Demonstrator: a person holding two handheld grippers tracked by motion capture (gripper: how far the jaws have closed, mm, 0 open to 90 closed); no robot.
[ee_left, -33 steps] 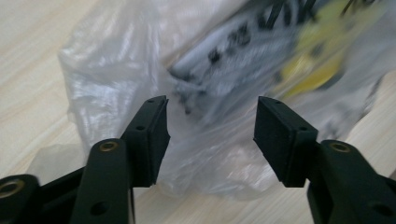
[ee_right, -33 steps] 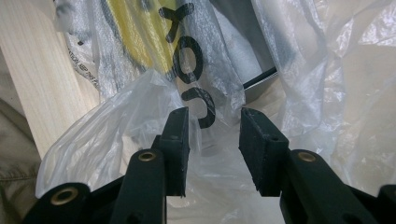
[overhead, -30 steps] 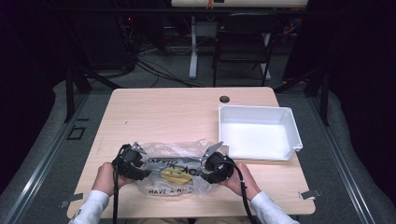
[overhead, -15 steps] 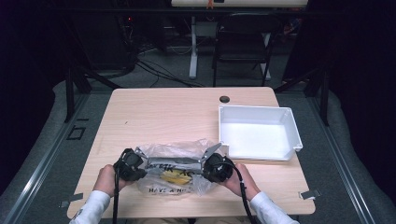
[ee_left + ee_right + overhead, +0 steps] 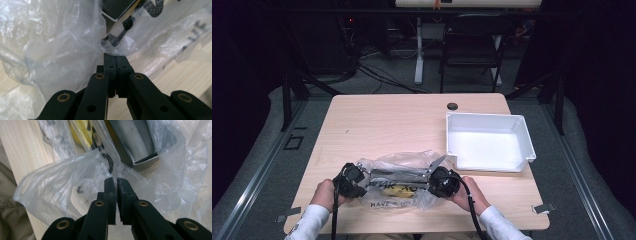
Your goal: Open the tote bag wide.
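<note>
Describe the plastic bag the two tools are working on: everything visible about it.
The plastic bag is thin, clear, crinkled film with black lettering printed on it. It lies flat near the front edge of the wooden table, left of the white tray and apart from it. Through the film a metallic rectangular item and something yellow show inside. The left tool is shut on a fold at one end, and the right tool is shut on a fold at the other; both have just closed on the film.
</note>
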